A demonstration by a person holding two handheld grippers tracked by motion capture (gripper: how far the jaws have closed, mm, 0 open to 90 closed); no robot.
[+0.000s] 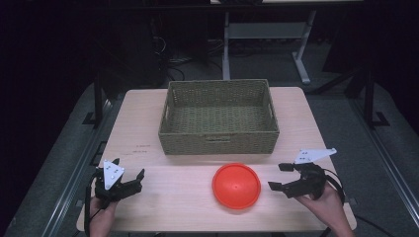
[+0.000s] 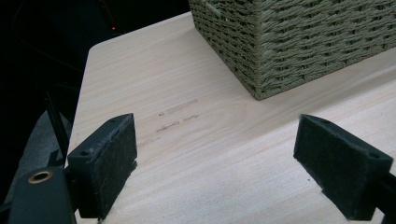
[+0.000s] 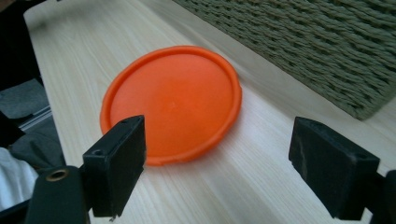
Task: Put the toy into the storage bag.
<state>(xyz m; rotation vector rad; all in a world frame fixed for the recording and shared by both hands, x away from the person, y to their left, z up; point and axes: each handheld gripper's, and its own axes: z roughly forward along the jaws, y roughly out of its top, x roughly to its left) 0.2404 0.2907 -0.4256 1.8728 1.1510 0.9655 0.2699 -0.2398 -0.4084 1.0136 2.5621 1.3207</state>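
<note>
Basically not started: orange plastic lid [image 1: 236,185] lies flat on the table [image 1: 148,123] before the empty wicker basket [image 1: 219,117]. Right gripper [image 1: 280,177] just beside it, jaws wide, empty; left gripper [image 1: 129,169] likewise.

Table [image 1: 148,113] lit from above — surroundings dark, perhaps underexposed.

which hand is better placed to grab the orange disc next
Right. The right tongs are open, beside the orange disc and pointing at it; it lies just ahead of their jaws in the right gripper view. The left tongs, also open, sit farther away, facing the basket.
</note>
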